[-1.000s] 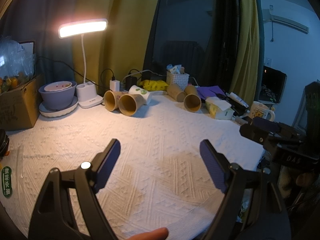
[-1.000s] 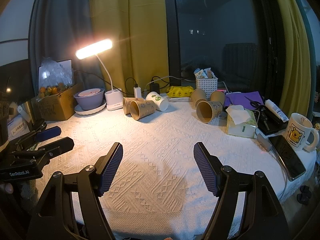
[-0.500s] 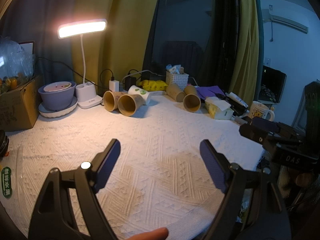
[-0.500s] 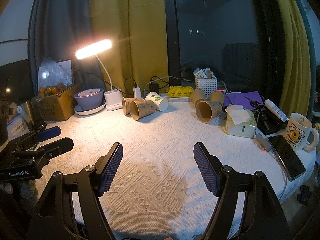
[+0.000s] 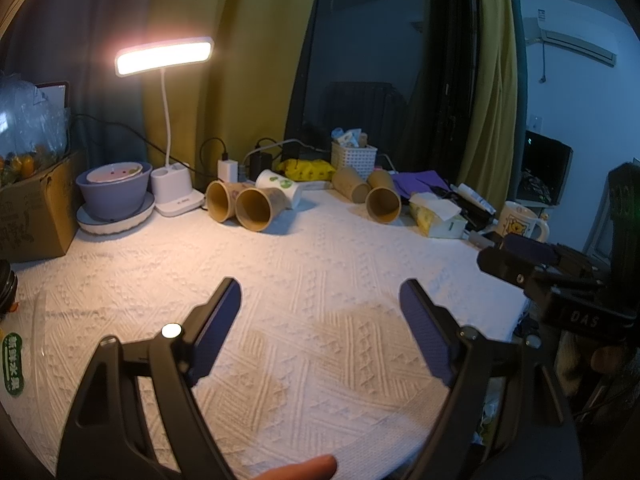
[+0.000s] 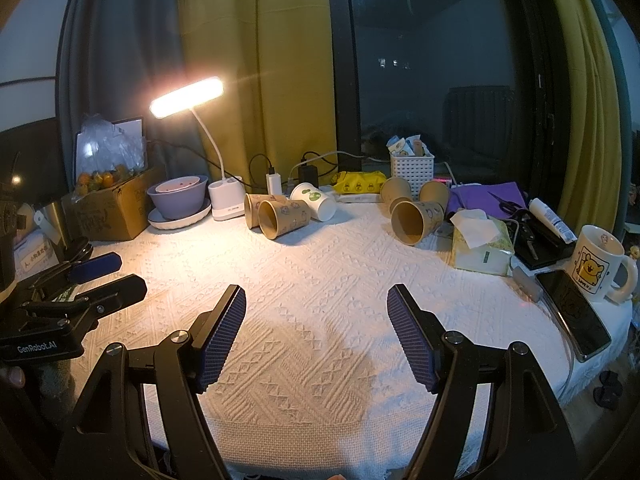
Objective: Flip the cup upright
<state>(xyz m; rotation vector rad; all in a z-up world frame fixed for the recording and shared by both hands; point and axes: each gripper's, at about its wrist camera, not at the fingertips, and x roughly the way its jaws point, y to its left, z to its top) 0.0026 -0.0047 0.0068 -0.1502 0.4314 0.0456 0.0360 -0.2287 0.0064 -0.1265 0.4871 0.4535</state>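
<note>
Cup [image 6: 416, 222] far beyond hand-held gripper [image 6: 316, 332]

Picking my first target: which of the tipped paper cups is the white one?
The white cup with green print, lying on its side behind the left pair of brown cups, near the chargers. Every other tipped cup is brown.
</note>
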